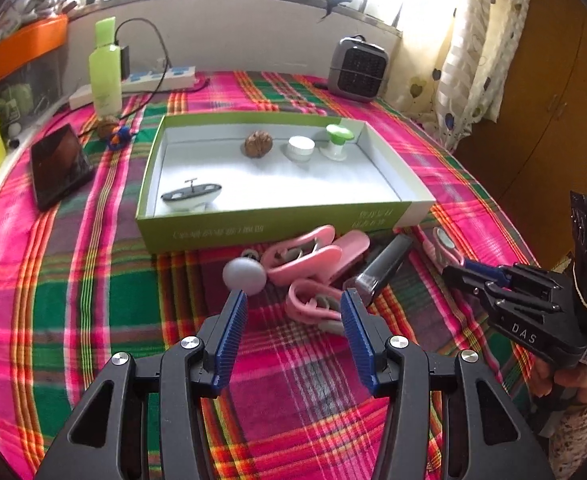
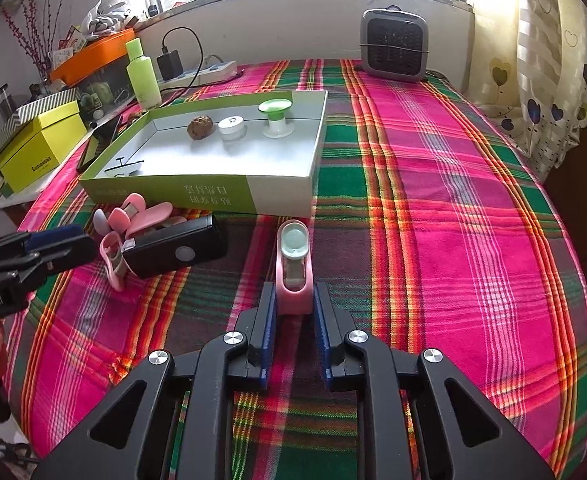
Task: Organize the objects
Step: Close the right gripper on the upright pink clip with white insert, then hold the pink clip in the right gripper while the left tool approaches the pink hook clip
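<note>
Clamping my right claw (image 2: 293,300) on pink clip (image 2: 293,268), long axis pointing toward box (image 2: 277,196), open plaid cloth (image 2: 433,200) rightward, left claw (image 1: 293,308) released.

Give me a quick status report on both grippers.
Right gripper shut on pink clip-shaped gadget. Left gripper open, empty. Green-sided white tray ahead, path clear.

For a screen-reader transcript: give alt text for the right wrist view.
The right gripper is shut on a pink clip lying on a plaid tablecloth. Behind it stands an open green box holding small items; the left gripper enters at left.
</note>
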`<state>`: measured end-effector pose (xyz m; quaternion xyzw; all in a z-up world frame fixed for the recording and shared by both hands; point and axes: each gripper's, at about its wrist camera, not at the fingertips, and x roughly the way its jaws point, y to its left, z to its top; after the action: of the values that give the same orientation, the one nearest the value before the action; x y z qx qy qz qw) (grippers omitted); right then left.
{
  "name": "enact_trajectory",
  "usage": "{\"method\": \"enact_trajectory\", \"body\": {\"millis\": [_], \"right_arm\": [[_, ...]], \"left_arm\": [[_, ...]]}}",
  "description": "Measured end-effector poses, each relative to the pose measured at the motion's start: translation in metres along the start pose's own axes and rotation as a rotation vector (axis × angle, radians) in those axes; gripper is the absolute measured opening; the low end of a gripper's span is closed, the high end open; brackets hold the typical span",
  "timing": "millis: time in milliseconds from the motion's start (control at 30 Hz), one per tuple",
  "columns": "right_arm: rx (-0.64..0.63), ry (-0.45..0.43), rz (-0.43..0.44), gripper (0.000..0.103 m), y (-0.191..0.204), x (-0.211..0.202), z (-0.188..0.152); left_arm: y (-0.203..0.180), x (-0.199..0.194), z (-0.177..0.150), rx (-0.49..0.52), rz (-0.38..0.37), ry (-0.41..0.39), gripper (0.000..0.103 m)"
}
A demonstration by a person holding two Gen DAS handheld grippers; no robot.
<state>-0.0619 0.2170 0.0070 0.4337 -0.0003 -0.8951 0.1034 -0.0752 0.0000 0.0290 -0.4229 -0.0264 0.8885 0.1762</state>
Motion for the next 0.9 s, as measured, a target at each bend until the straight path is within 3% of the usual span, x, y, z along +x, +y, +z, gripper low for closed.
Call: {"method": "enact_trajectory", "body": {"millis": [167,600,900], "right_arm": [[0.004,-0.001,0.002,0.019,0.000,0.000,0.000],[0.004,-0.006,0.008,0.019,0.001,0.001,-0.001],[0.010,-0.009,0.008,0.019,0.001,0.001,-0.002]], "left_arm": [[0.000,0.013,0.001,-0.009,0.011,0.051,0.048],[0.017,0.004,-0.013,-0.034,0.056,0.067,0.048],[0.009,0.007,0.001,-0.063,0.003,0.041,0.048]]}}
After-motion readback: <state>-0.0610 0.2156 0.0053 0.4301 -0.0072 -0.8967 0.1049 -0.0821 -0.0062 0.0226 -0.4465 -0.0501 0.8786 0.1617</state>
